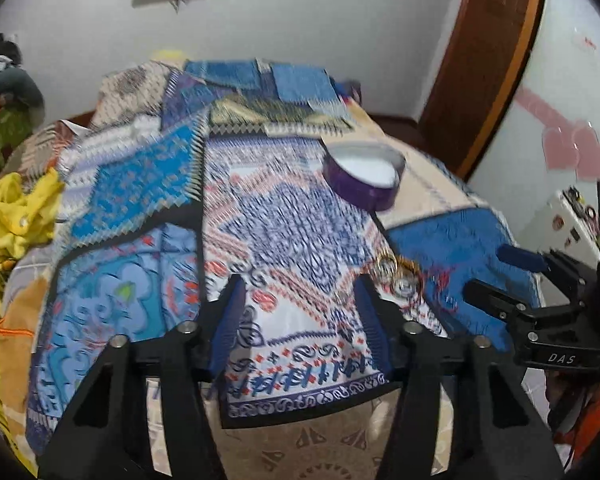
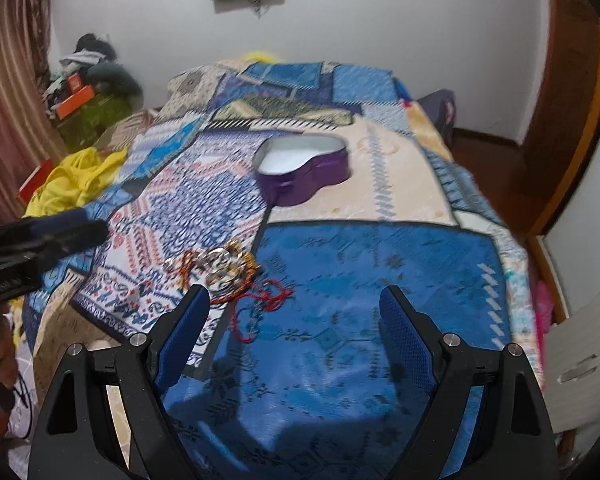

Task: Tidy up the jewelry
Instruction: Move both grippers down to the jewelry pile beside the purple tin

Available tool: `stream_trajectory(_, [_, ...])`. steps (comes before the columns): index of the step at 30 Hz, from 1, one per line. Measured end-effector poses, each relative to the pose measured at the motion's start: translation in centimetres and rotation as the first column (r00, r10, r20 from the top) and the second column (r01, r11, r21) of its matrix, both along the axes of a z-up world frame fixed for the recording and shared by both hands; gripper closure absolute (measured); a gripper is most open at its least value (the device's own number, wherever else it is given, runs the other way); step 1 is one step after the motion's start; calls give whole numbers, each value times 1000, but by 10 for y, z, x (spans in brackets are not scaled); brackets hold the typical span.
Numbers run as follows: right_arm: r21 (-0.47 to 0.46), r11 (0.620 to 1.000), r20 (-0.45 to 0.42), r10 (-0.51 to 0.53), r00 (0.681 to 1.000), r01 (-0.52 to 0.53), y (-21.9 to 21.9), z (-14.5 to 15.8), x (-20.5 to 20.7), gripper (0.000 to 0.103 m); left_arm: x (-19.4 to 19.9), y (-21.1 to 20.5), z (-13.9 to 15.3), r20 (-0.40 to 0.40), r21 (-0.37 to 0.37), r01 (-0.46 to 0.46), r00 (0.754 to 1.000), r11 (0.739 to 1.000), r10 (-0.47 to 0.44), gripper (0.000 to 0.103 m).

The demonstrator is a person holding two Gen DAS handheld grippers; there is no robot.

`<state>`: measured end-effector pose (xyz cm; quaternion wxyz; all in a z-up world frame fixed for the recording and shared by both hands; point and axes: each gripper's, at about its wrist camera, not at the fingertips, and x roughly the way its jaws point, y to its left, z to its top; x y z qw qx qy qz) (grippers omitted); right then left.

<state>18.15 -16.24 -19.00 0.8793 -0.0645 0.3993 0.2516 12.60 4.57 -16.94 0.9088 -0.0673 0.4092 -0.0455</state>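
Note:
A tangled pile of jewelry [image 2: 224, 266], gold and silver rings and bangles with red cord, lies on the patterned bedspread [image 2: 360, 280]. It also shows in the left wrist view [image 1: 398, 274], just off my left gripper's right finger. A purple heart-shaped box [image 2: 302, 172] with a white inside stands open farther back; it also shows in the left wrist view [image 1: 362, 174]. My left gripper [image 1: 300, 284] is open and empty above the spread. My right gripper [image 2: 296, 296] is open and empty, its left finger beside the pile.
A yellow cloth [image 1: 16, 208] lies at the bed's left edge. Clutter and an orange box [image 2: 76, 100] sit by the far left wall. A wooden door frame [image 2: 568, 120] and a white cabinet [image 1: 572, 220] stand on the right.

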Motion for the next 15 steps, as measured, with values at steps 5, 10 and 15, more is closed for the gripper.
stream_trajectory(5, [-24,999,-17,40,999,-40,10,-10,6,25,10,-14,-15,-25,6,79,997,997,-79,71])
stream_trajectory(10, [-42,996,-35,77,996,-78,17,-17,8,44,19,-17,-24,-54,-16,121,991,993,-121,76])
stream_trajectory(15, [-72,991,-26,108,994,-110,25,-21,8,58,23,-19,-31,-74,-34,141,987,989,-143,76])
